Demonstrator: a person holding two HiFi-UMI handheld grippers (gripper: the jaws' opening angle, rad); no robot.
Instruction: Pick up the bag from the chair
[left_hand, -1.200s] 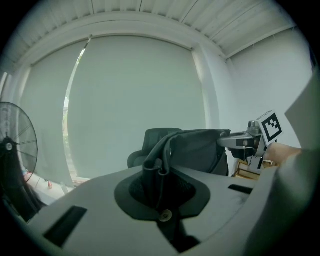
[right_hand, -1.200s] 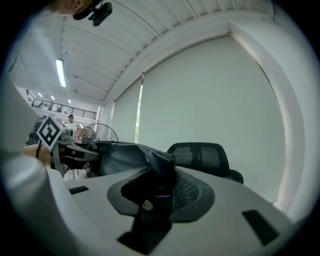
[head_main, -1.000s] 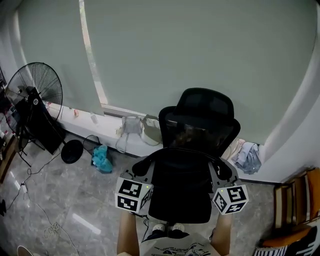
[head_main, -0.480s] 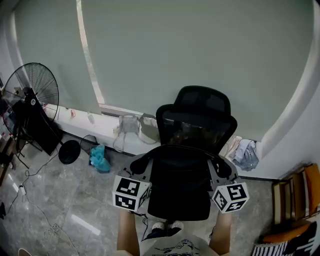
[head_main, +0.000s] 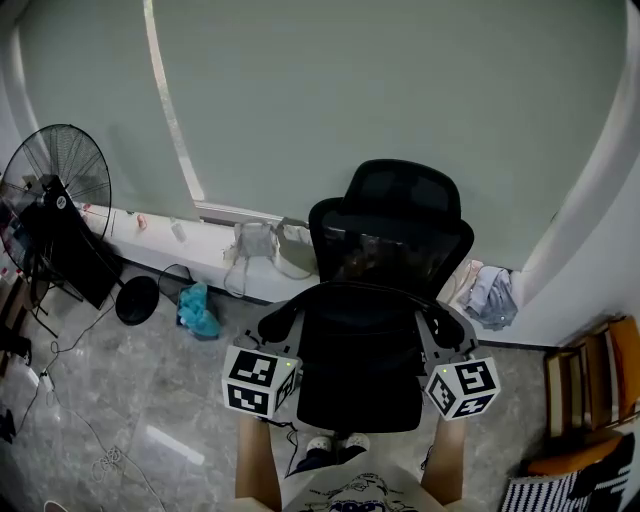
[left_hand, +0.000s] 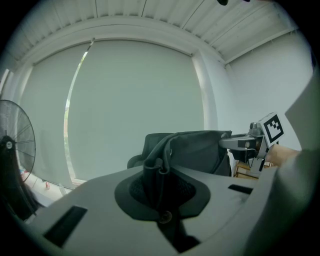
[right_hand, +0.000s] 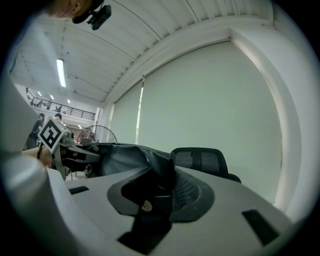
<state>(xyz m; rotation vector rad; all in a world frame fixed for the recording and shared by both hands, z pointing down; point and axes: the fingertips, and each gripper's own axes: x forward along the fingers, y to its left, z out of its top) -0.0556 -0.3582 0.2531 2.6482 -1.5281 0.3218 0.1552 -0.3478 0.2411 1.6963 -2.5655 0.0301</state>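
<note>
Black fabric, slack and faintly glossy: the bag (head_main: 358, 370) spans flat between our tools over the mesh-backed chair (head_main: 395, 215). Our left gripper (left_hand: 156, 169) pinches a rolled seam; our right gripper (right_hand: 159, 187) clamps a creased fold. Seat contact unclear.

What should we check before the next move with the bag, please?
1. Left gripper clamped on the bag: ok, the jaws pinch a fold of its fabric.
2. Right gripper clamped on the bag: ok, dark fabric is pinched between its jaws.
3. Bag held from both ends: ok, it stretches from one gripper to the other.
4. Bag clear of the chair seat: cannot tell, black bag against black seat in the head view.
5. Fan out of the way: ok, it stands well left of the chair.
</note>
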